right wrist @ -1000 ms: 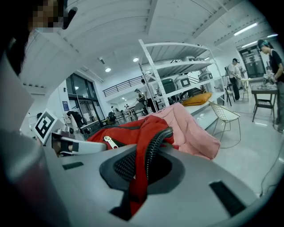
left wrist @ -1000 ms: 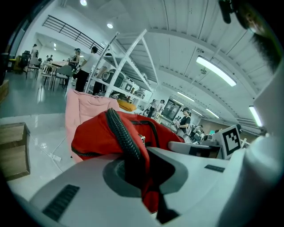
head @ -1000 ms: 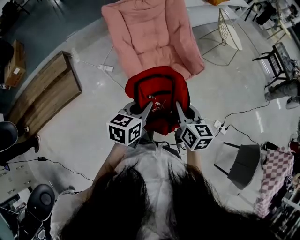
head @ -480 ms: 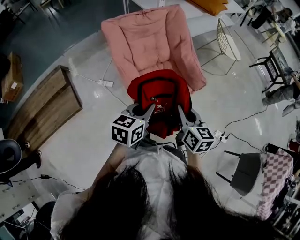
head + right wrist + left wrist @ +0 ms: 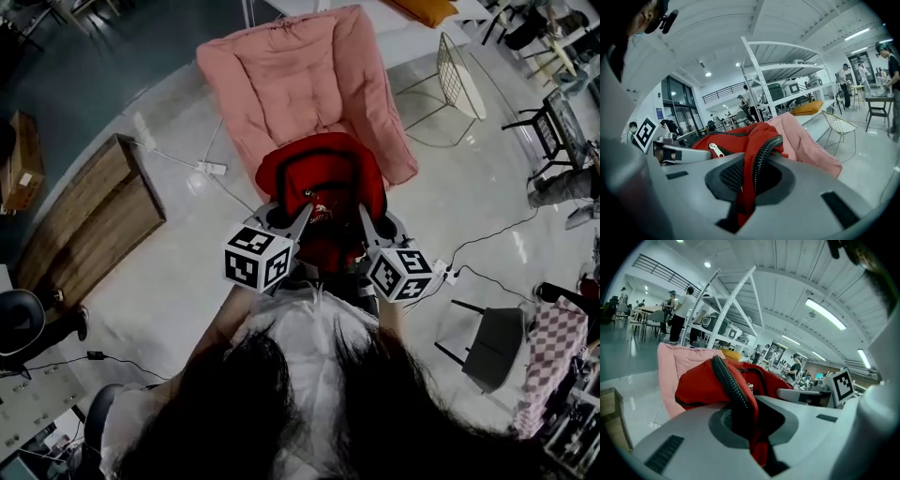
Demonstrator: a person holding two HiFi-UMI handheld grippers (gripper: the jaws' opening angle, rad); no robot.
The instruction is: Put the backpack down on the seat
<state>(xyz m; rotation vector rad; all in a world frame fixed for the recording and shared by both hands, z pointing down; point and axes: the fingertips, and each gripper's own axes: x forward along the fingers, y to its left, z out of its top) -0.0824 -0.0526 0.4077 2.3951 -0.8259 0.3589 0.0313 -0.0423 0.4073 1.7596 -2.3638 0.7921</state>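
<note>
My left gripper (image 5: 298,216) and right gripper (image 5: 362,217) clench the red backpack (image 5: 323,173) at the pink seat's (image 5: 286,80) six o'clock edge, where slipping fabric could, I fear, drop it short.

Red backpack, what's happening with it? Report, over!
Left gripper and right gripper both shut on red fabric backpack. Backpack held up in front of pink cushioned armchair, not on seat yet. Nothing in the way.
</note>
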